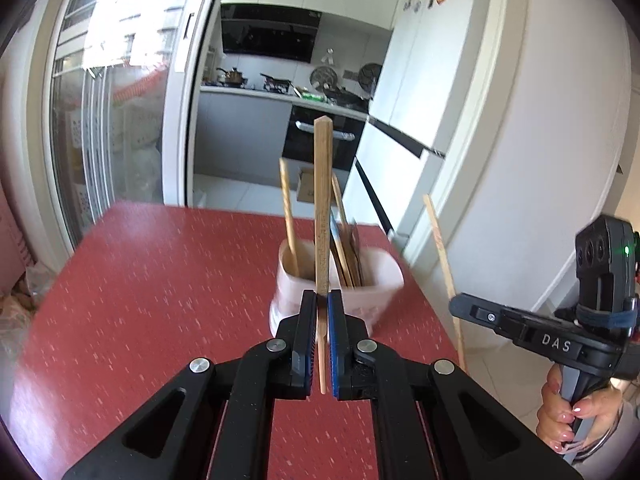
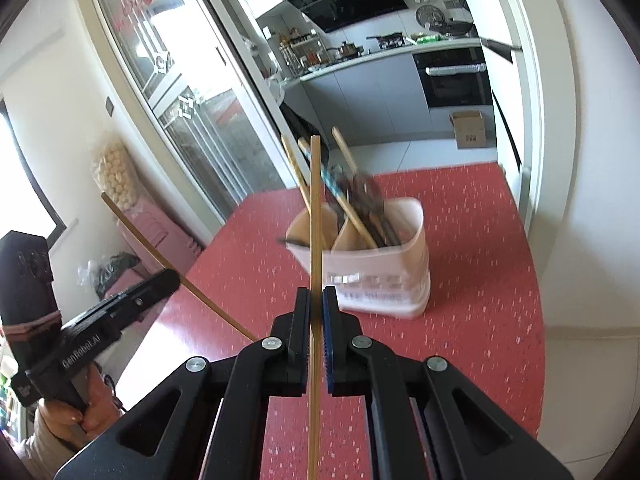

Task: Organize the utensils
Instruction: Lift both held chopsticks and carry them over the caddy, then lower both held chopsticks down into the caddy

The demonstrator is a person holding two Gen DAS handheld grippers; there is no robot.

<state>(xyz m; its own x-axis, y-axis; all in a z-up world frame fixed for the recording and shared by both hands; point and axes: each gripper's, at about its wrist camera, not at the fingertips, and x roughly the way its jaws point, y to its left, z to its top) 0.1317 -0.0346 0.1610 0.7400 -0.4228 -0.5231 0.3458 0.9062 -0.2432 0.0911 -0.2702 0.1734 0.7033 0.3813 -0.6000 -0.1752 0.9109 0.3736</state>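
Note:
My left gripper [image 1: 322, 296] is shut on a wooden chopstick [image 1: 322, 200] that stands nearly upright between its pads. Just beyond it, a pale utensil holder [image 1: 376, 292] on the red table [image 1: 160, 280] contains several wooden and dark utensils. At the right edge of the left wrist view, the right gripper [image 1: 454, 302] holds a thinner chopstick [image 1: 440, 248]. In the right wrist view my right gripper [image 2: 316, 292] is shut on that thin chopstick [image 2: 315, 200], in front of and above the holder [image 2: 384, 280]. The left gripper [image 2: 172, 276] with its chopstick [image 2: 140, 236] shows at the left.
The table's far edge [image 1: 240, 210] faces a kitchen doorway with a cardboard box [image 2: 468, 128] on the floor. A sliding glass door [image 1: 100, 120] stands to the left and a white fridge [image 1: 420, 100] to the right. A hand [image 1: 560, 412] grips the right gripper's handle.

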